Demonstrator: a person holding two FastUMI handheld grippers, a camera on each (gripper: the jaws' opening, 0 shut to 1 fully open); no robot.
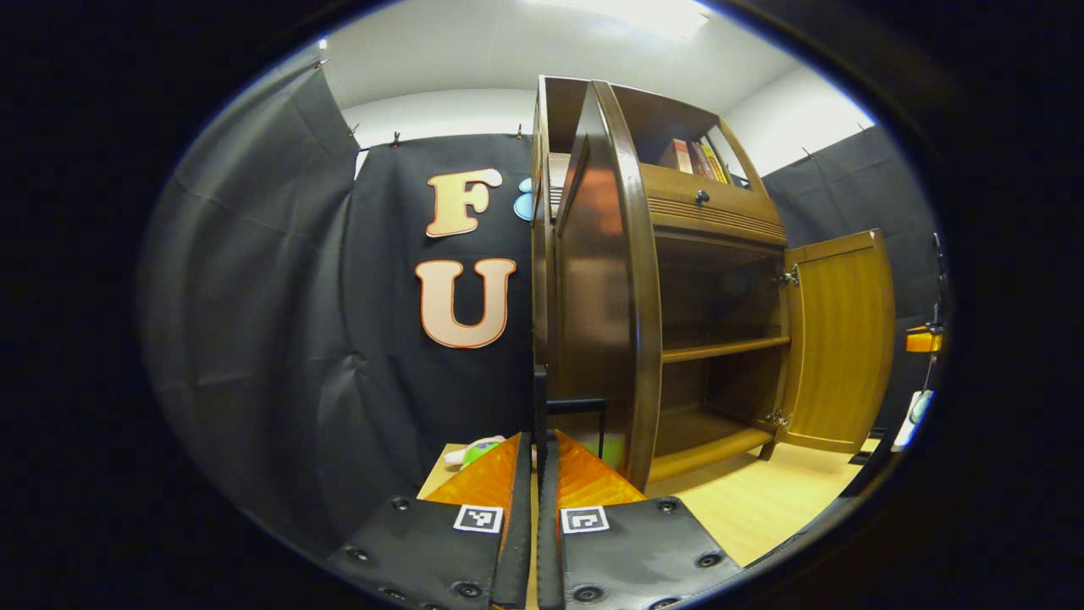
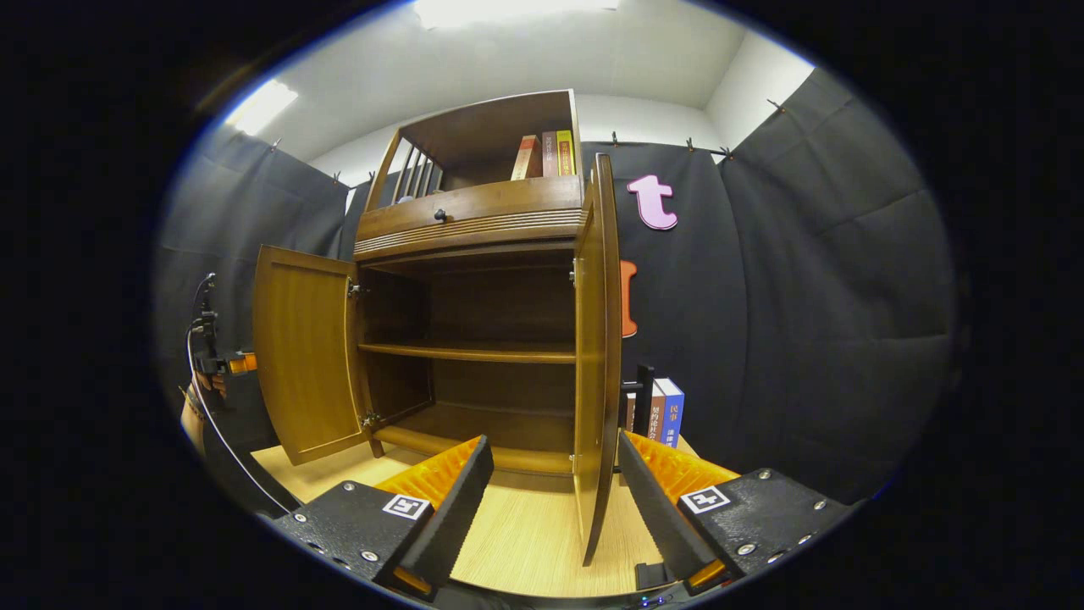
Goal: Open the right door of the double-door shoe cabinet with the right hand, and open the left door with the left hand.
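The brown wooden shoe cabinet stands on a light wood surface with both doors swung wide. In the right gripper view the right door shows edge-on, its lower edge between the spread fingers of my right gripper, which is open and not pressing on it. The left door hangs open at the left. In the left gripper view the left door stands edge-on just right of my left gripper, whose fingers are shut with nothing between them. The right door shows its inner face.
Inside the cabinet is a shelf; books stand on top. More books and a black bookend stand right of the cabinet. A plush toy and a black bracket lie left of it. A hand holds the left gripper.
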